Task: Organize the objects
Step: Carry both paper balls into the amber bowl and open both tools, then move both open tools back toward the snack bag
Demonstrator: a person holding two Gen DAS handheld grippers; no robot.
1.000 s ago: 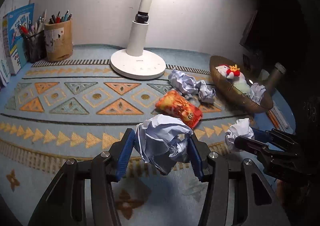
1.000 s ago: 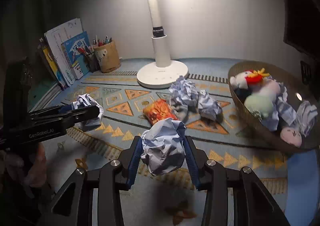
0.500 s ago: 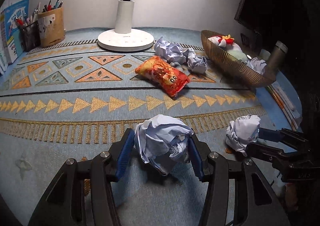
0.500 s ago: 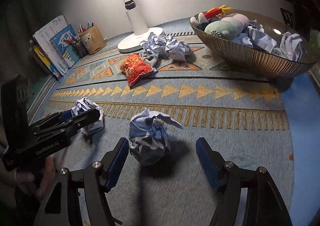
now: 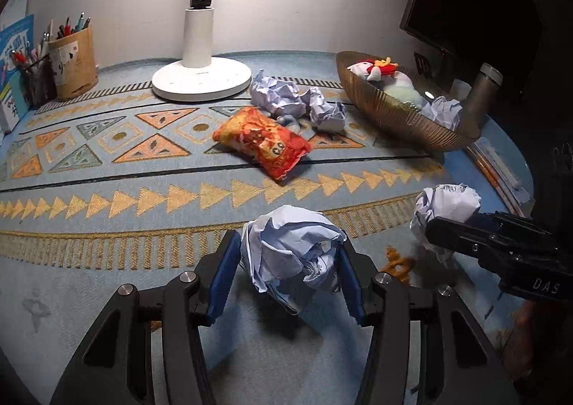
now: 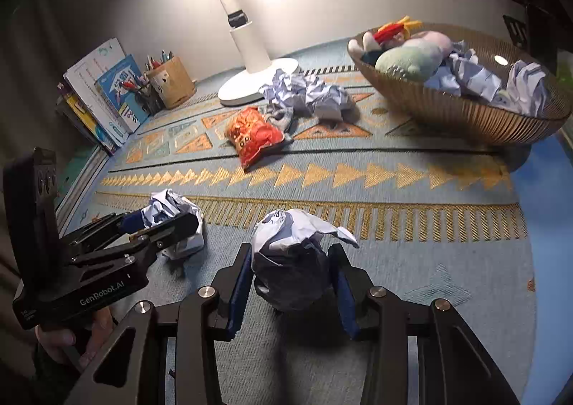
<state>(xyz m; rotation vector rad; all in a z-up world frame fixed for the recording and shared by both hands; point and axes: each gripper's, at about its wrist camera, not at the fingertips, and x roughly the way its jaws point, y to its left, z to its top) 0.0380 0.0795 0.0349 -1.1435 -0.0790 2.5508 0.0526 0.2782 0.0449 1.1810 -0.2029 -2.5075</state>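
- Since half a second ago, right gripper (image 6: 292,288) has closed again on its crumpled paper ball (image 6: 293,261), low over the patterned rug (image 6: 394,197).
- Left gripper (image 5: 286,268) still clamps another paper wad (image 5: 290,254) beside it.

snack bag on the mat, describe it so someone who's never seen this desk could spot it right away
Start at the white desk lamp standing at the back of the patterned mat. Just in front of its round base, beside a heap of crumpled paper, lies the snack bag, flat on the mat. It is the only glossy red and orange thing there; everything loose around it is pale, crumpled paper.
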